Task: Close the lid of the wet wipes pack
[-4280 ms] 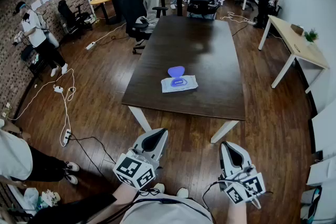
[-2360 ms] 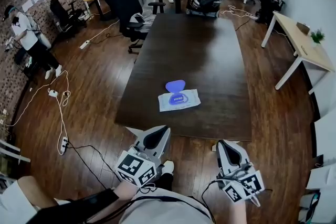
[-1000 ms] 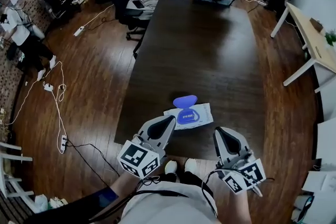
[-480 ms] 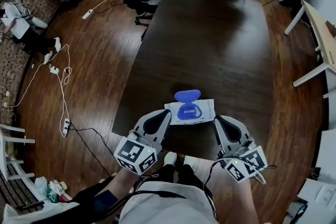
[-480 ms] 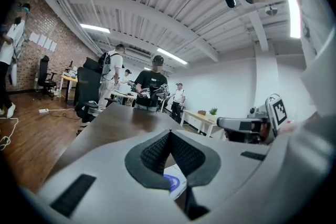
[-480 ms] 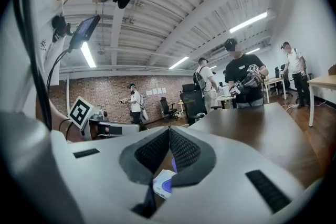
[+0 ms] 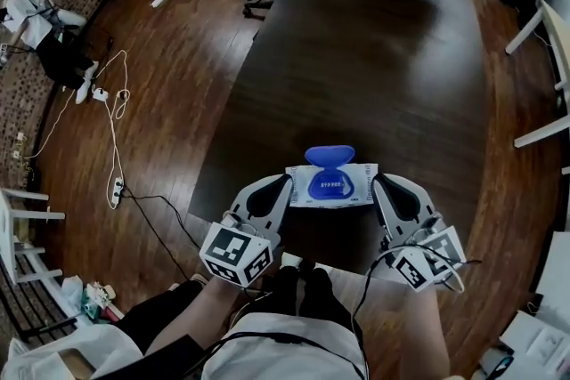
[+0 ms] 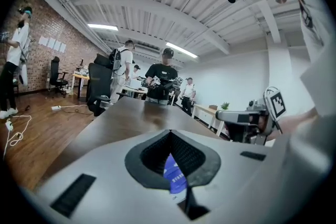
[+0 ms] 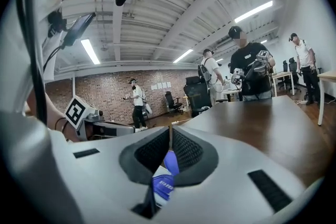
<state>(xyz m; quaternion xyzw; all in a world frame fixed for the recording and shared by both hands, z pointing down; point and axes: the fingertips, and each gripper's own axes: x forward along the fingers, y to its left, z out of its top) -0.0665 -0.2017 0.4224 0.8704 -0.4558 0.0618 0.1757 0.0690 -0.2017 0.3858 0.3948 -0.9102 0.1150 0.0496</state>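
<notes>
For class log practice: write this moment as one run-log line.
lid: open | pack: on table | left gripper: shut, beside pack | right gripper: shut, beside pack

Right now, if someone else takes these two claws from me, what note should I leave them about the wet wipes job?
Left claw: shut and empty, at the left end of the wet wipes pack. Whether it touches the pack can't be told.
Right claw: shut and empty, at the pack's right end.
The pack lies flat on the dark table, near its front edge, between the two claws.
Lid: the blue flap is open, folded toward the far side.
Done: a claw sits at either side of the pack.
Left: press the lid down over the opening until it is shut.
</notes>
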